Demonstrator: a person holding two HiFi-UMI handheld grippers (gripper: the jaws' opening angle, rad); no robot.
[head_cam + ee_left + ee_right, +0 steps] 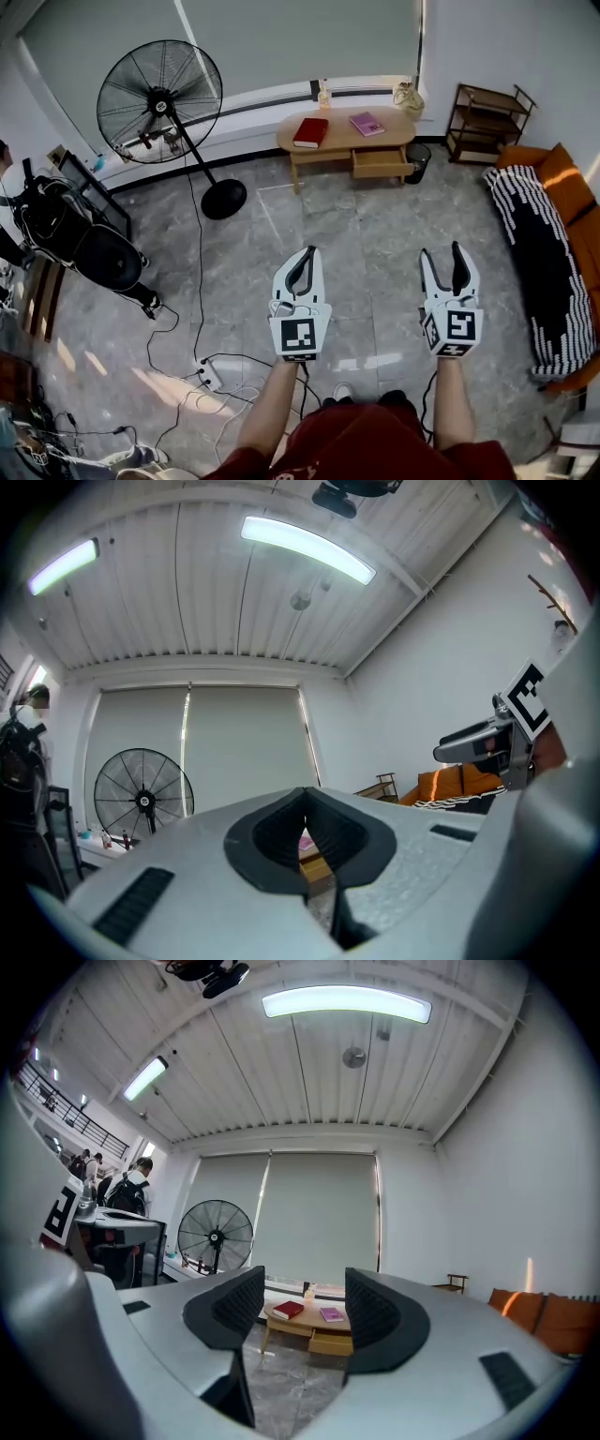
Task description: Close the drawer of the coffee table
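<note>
A light wooden coffee table [339, 141] stands far across the room by the window wall. Its drawer [380, 164] is pulled out toward me. A red book [311, 131] and a pink book [367, 124] lie on top. Both grippers hang in the air well short of the table. My left gripper [310, 251] is shut with nothing between its tips. My right gripper [441, 249] is open and empty. In the right gripper view the table [305, 1321] and drawer [330, 1342] show between the spread jaws of the right gripper [305, 1302]. In the left gripper view the left gripper [305, 803] hides most of the table.
A tall standing fan [161, 94] is left of the table, its round base [223, 199] on the tiled floor. An orange sofa [553, 253] with a striped throw lines the right wall. A small shelf [487, 122] and a dark bin [418, 161] stand right of the table. A power strip [208, 375] and cables lie at my left.
</note>
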